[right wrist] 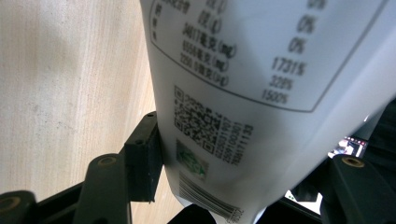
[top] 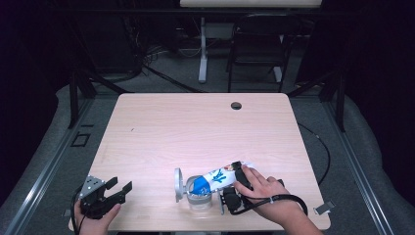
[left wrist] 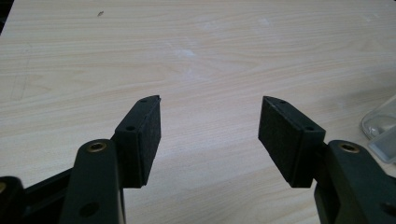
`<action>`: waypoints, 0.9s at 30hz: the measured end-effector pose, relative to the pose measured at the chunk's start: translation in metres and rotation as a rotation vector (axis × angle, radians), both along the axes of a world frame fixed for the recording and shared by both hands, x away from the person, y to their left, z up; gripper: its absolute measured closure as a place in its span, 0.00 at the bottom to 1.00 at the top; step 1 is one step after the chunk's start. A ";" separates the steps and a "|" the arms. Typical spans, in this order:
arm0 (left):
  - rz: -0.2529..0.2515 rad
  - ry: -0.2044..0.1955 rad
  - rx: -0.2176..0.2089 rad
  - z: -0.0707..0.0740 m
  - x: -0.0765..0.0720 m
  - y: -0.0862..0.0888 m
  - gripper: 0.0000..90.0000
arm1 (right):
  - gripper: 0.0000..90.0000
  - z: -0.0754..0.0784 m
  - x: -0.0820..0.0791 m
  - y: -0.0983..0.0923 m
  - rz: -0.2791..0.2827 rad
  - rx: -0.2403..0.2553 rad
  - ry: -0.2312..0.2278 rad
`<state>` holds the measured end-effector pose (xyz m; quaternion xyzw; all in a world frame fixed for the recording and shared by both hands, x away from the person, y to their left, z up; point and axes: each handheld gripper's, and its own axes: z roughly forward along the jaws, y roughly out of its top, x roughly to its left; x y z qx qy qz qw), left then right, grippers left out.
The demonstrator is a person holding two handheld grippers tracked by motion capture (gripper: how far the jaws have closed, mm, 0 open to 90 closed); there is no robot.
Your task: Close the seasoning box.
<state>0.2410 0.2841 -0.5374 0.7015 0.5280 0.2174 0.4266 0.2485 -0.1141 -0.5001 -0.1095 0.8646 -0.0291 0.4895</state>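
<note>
- Two jaws of the right gripper (top: 235, 188) are pinching the white pouch (top: 218, 177), tilting it over a clear jar (top: 198, 198) near the table's (top: 195, 127) front edge.
- The left gripper (top: 120, 188) is idling, spread wide, pinching nothing.
- The pouch is probably soft and light; pinching mid-body seems safest.

Overhead light brightens the table (top: 205, 127) against dark surroundings; the white pouch (right wrist: 243, 93) print blurs close up.

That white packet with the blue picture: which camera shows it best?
The high view: the whole packet shows there, tipped over a clear jar, held by the right hand-held gripper. The right gripper view gives only its printed back, close up.
</note>
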 end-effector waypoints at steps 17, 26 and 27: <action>0.003 0.007 0.002 0.000 0.000 0.001 0.44 | 0.45 0.005 0.000 0.003 0.002 -0.049 -0.012; 0.002 0.009 0.001 -0.001 0.000 0.001 0.44 | 0.45 0.006 0.001 0.003 0.000 -0.062 -0.014; 0.002 0.008 0.001 -0.001 0.000 0.001 0.44 | 0.45 0.006 0.001 0.003 0.000 -0.065 -0.016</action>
